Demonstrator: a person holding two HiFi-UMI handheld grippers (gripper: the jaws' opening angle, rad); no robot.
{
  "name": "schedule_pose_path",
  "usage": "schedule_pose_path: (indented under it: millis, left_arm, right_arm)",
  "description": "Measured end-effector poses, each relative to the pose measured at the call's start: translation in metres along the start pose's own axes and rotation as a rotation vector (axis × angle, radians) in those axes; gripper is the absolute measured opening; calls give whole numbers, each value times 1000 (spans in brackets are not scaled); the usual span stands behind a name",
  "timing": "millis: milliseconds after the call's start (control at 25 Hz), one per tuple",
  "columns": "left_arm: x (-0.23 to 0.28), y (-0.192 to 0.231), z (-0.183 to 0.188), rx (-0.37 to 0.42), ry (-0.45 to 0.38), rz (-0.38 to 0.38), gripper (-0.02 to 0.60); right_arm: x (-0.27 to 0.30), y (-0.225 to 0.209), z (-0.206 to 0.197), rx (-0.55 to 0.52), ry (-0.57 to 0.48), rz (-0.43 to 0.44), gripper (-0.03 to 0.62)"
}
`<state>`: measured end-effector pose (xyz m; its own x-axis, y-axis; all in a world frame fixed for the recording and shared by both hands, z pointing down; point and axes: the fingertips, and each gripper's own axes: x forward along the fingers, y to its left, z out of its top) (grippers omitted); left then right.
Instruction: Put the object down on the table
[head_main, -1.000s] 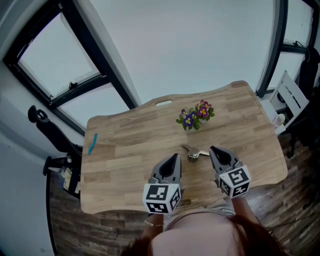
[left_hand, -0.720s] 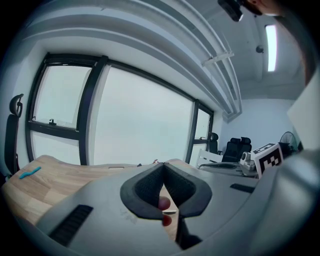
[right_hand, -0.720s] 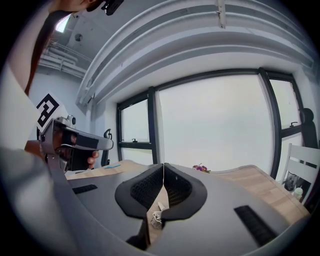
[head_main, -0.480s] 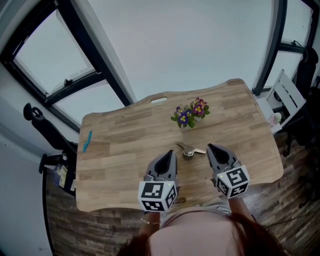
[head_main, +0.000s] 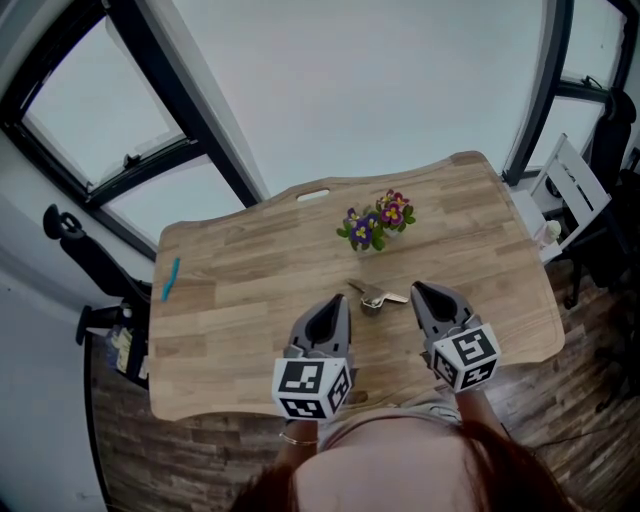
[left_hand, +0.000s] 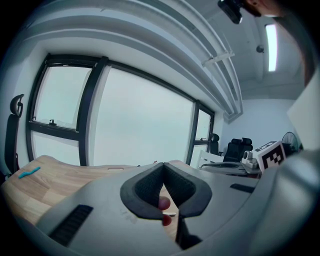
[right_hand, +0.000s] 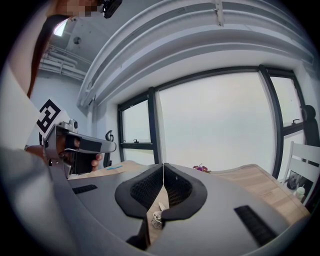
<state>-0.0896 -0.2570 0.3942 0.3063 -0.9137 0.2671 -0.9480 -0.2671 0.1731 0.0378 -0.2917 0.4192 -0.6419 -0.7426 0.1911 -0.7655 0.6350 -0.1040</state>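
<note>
A small bunch of metal keys (head_main: 375, 297) lies on the wooden table (head_main: 250, 290), between the tips of my two grippers and slightly ahead of them. My left gripper (head_main: 335, 304) hovers just left of the keys, its jaws together with nothing in them. My right gripper (head_main: 421, 292) is just right of the keys, also shut and empty. In the right gripper view the keys (right_hand: 157, 218) show on the tabletop through the gap under the closed jaws (right_hand: 163, 166). In the left gripper view the jaw tips (left_hand: 163, 165) meet.
A pot of purple and pink flowers (head_main: 375, 225) stands beyond the keys. A blue pen (head_main: 170, 279) lies near the table's left edge. A white chair (head_main: 565, 190) is off the right end, and a black chair (head_main: 75, 250) off the left.
The whole view has drifted a little; both grippers stay on either side of the keys, which lie in the same spot on the table.
</note>
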Motion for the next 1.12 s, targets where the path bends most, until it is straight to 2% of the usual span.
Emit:
schedule_pose_path:
  millis: [1120]
  left_arm:
    - [12, -11, -4, 7, 24, -36, 2]
  right_arm:
    - [-5, -15, -4, 17, 6, -29, 3]
